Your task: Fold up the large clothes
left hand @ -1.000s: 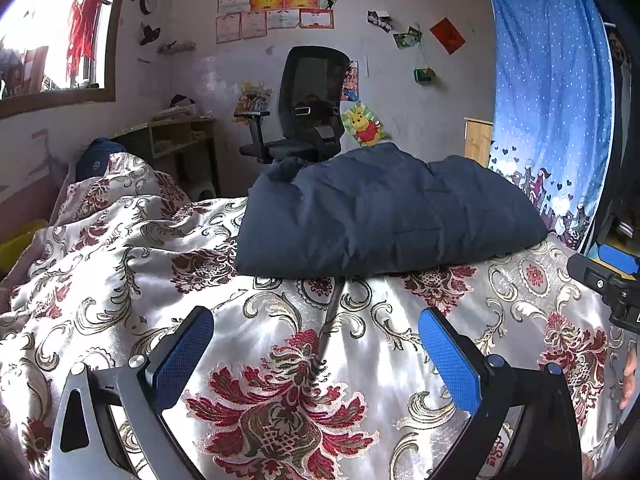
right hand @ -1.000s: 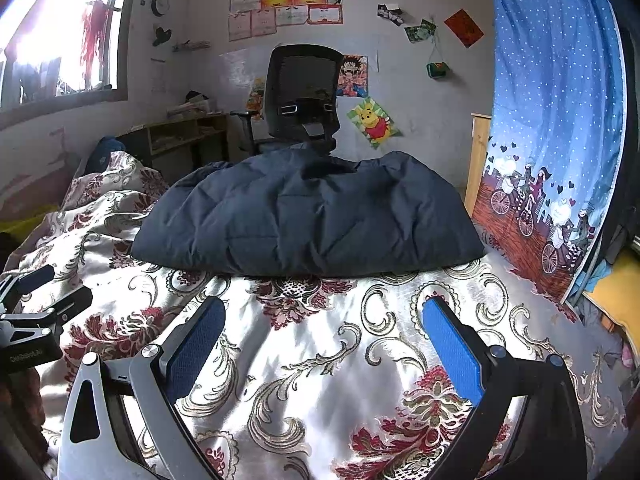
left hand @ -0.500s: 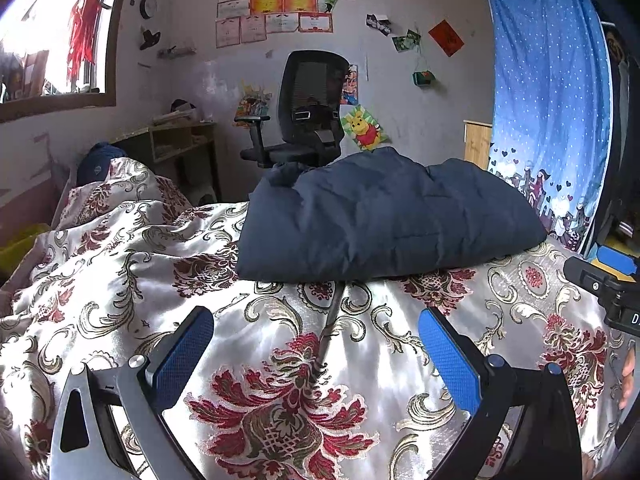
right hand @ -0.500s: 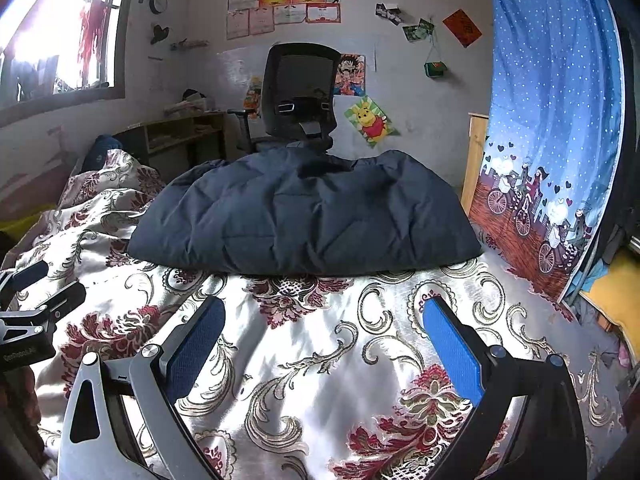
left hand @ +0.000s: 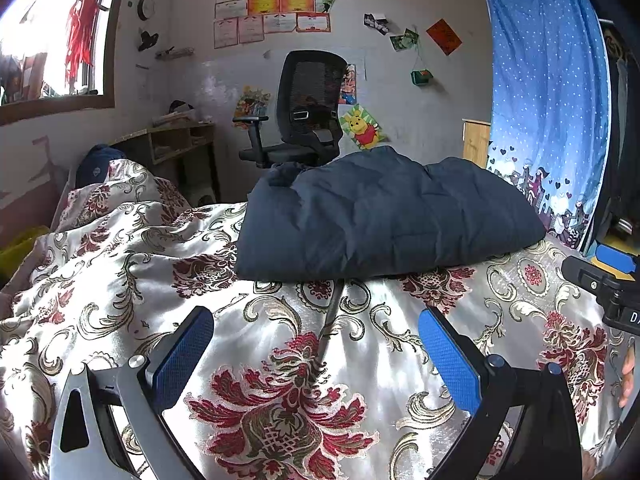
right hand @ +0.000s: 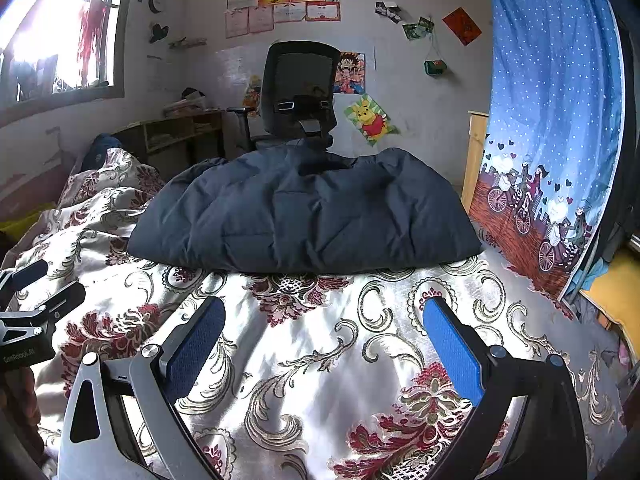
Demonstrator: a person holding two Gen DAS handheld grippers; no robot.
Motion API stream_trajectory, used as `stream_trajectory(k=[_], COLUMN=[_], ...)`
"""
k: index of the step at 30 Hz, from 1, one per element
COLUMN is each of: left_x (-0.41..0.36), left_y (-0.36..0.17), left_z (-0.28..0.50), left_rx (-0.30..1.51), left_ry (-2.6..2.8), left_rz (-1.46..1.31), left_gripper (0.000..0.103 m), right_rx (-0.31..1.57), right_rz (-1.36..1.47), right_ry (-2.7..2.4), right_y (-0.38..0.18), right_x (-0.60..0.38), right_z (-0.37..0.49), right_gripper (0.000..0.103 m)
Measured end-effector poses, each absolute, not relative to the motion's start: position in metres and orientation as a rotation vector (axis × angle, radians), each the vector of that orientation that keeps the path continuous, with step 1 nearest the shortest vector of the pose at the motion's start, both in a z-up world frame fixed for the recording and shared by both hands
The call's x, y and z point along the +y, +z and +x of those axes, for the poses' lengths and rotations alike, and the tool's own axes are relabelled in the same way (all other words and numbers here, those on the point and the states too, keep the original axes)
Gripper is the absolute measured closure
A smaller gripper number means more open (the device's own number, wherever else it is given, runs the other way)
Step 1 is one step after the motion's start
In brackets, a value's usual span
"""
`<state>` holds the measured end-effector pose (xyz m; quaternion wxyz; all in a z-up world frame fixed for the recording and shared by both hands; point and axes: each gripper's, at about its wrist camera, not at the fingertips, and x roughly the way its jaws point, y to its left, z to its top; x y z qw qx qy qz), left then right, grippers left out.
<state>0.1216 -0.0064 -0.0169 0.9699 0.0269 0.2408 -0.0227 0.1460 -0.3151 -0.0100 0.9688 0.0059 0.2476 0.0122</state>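
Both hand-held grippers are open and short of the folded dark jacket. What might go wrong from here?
1. The jacket looks puffy and bulges, so the fold may spring open.
2. The bedspread looks glossy and rumpled; an open right gripper or left gripper reaching for the hem could pinch it too, or the jacket may slide.

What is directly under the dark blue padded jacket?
The dark blue padded jacket lies on the floral bedspread. What lies beneath its middle is covered.
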Motion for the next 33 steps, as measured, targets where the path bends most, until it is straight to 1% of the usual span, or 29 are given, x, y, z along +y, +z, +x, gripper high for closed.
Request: stream_trajectory(k=[33], left_x=[-0.0060], left_y=[-0.0178], left_z=[0.1207], left_rx=[0.485], left_ry=[-0.046], left_rz=[0.067], left_gripper=[0.000], right_rx=[0.511], right_rz=[0.015], right_ry=[0.021], right_y=[-0.0150], right_x=[-0.3167], right_z=[0.1463], right_gripper=[0.006])
